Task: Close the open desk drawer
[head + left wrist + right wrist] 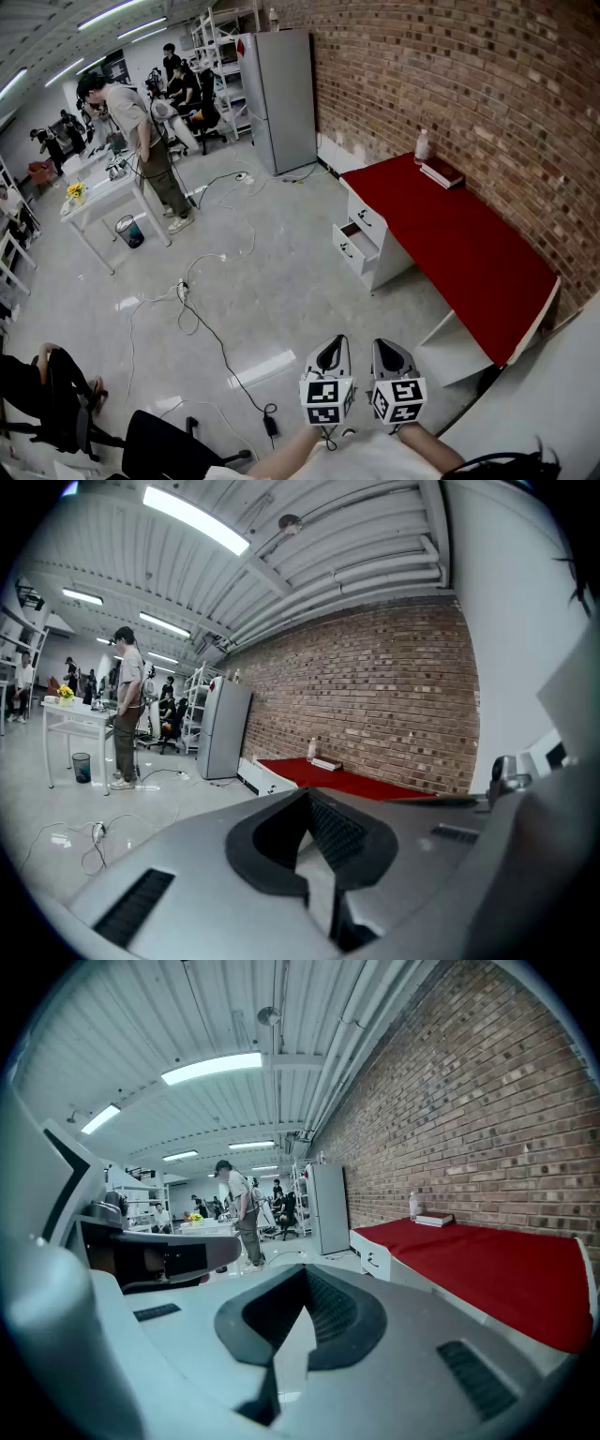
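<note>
A tall grey refrigerator (281, 98) stood against the brick wall (450, 84), with white shelving (220, 37) behind it and seated people further back in the room. A person (141, 141) stood at a white table (94, 202) that carried yellow flowers (75, 191), with a small bin (129, 231) on the floor beside one table leg. Loose cables (202, 319) trailed across the glossy grey floor (272, 281), a black chair (164, 445) sat at the lower left, and a white bottle (422, 145) stood just beside a dark book (441, 172) close to the bricks.
</note>
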`<act>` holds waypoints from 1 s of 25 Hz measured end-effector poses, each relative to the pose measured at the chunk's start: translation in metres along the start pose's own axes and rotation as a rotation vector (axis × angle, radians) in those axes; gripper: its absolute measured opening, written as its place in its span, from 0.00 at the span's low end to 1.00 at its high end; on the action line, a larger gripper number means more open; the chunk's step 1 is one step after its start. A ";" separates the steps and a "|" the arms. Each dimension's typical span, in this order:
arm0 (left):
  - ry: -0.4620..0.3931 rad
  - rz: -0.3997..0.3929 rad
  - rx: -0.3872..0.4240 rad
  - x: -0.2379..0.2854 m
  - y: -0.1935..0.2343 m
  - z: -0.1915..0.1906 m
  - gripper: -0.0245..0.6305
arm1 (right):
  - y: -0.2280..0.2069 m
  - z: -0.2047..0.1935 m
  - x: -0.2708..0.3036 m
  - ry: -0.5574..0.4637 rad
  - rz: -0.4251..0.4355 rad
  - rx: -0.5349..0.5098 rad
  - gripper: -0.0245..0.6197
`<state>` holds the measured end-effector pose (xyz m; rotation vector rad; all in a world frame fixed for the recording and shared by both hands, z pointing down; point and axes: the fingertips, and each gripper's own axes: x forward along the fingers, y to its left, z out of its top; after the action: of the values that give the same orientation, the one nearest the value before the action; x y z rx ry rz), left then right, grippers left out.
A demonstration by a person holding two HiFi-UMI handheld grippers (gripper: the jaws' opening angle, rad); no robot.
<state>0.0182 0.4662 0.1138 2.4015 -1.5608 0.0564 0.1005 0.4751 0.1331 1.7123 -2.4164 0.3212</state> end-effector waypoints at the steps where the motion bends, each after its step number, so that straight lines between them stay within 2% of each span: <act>1: 0.001 0.000 0.000 0.000 0.000 0.000 0.05 | 0.000 0.000 0.000 -0.001 0.000 0.000 0.04; 12: 0.004 -0.008 -0.002 0.001 0.008 -0.001 0.05 | 0.002 0.000 0.007 0.000 -0.020 0.018 0.04; 25: 0.020 -0.023 0.013 -0.003 0.058 -0.001 0.05 | 0.022 -0.003 0.032 -0.002 -0.086 0.044 0.04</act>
<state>-0.0355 0.4474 0.1264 2.4210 -1.5280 0.0857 0.0689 0.4537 0.1425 1.8294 -2.3460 0.3639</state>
